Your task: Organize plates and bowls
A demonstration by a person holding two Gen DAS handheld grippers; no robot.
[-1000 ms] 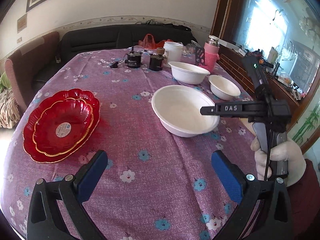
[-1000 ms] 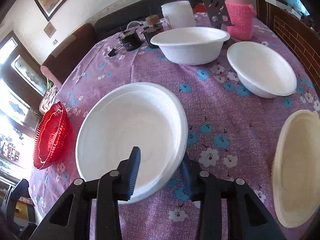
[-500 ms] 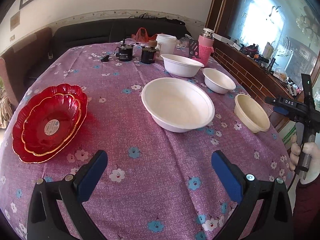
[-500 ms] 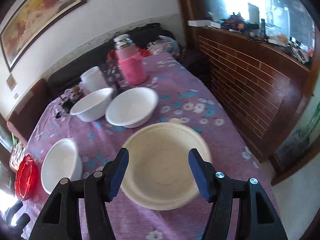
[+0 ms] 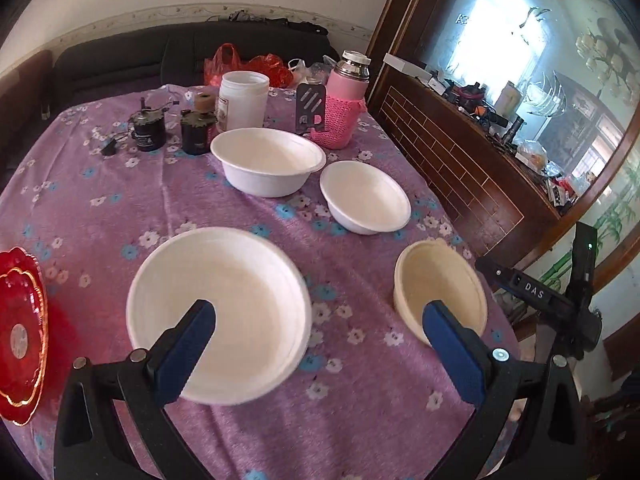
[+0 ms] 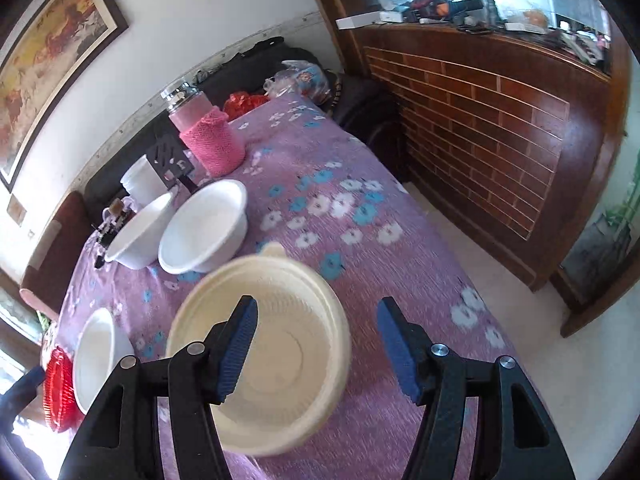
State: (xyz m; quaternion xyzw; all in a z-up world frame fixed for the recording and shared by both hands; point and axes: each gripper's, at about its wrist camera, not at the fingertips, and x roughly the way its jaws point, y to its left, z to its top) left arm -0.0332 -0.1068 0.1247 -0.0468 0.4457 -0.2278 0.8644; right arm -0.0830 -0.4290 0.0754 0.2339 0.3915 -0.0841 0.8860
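Though blurred, cream bowl (image 6: 280, 344) under left finger (image 6: 240, 344).

Three white bowls (image 5: 219, 312) (image 5: 267, 164) (image 5: 366, 197) and one cream bowl (image 5: 440, 288) stood on the bench. There were two stacked red plates (image 5: 20, 336), two dark jars (image 5: 147, 130) (image 5: 196, 131), one white tub (image 5: 243, 99) and one pink flask (image 5: 340, 110).

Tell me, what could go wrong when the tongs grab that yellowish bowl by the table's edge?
1. The cream bowl sits close to the edge of the table. A clumsy nudge from the right tongs might push it off.
2. Those tongs are open, with one finger over the bowl's inside and one outside. A thin rim pinched that way could slip or tip.
3. The small white bowl stands just behind and might get bumped.
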